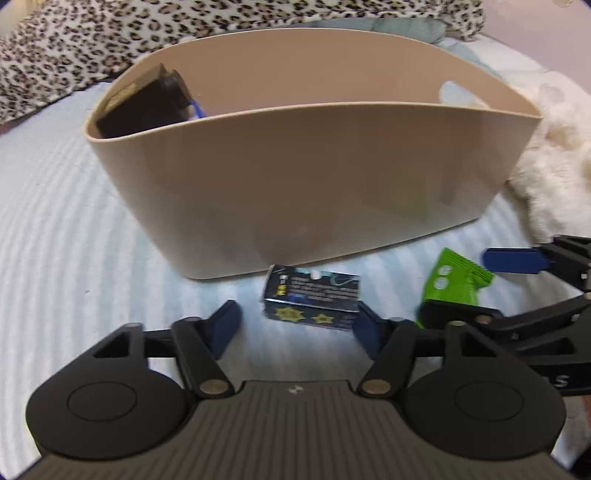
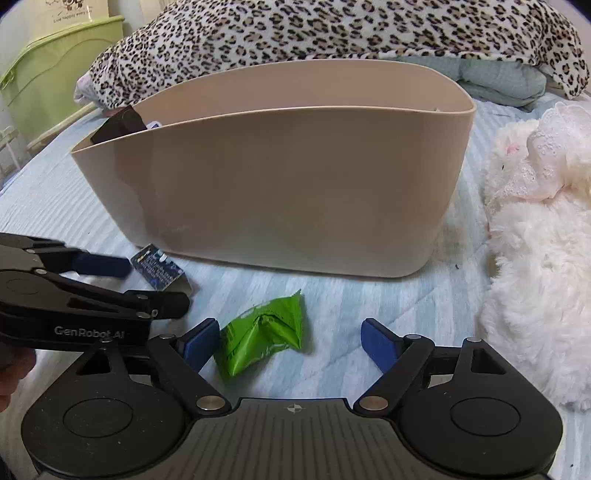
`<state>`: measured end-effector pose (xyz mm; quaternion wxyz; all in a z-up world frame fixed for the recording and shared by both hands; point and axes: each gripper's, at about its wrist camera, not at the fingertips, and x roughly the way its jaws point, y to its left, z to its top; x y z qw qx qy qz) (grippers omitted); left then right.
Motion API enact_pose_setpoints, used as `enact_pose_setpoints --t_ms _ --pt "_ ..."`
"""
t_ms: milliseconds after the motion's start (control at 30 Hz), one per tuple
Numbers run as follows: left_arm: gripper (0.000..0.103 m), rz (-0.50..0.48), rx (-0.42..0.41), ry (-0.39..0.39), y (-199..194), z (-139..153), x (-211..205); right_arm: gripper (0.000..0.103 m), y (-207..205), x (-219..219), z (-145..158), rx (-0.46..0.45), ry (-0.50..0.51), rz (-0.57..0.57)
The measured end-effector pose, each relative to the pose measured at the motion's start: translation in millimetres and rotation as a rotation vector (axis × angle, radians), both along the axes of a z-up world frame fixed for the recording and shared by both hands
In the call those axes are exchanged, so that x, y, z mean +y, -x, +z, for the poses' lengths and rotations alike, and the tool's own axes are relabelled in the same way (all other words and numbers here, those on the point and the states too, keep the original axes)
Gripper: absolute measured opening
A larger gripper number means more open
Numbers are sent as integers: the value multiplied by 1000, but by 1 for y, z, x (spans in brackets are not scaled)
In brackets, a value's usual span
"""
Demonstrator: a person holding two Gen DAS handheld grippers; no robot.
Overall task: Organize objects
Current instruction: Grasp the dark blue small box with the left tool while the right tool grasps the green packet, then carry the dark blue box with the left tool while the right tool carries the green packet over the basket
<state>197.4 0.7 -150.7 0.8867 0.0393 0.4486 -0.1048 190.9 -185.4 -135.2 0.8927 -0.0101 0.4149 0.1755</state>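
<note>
A tan oval bin stands on the bed; it also shows in the right wrist view. A dark box leans inside its left end. A small dark blue box lies in front of the bin, just ahead of my open left gripper, close to its right finger. A crumpled green packet lies between the open fingers of my right gripper, nearer the left finger. The packet and the right gripper show at the right of the left wrist view. The blue box and the left gripper show at the left of the right wrist view.
The bed has a pale blue striped cover. A white plush toy lies to the right of the bin. A leopard-print blanket and teal cloth lie behind it. A green storage box stands far left.
</note>
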Motion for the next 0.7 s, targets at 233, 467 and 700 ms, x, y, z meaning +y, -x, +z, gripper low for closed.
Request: enact_pose_setpoints --t_ms 233,467,700 --pt "51 -13 6 13 2 4 0 33 5 2 1 -37 18 41" --pt "51 12 -38 10 21 22 2 25 19 -5 20 -100 10 44" --pt "51 63 -149 47 37 64 6 24 36 -25 62 -216 -22 30"
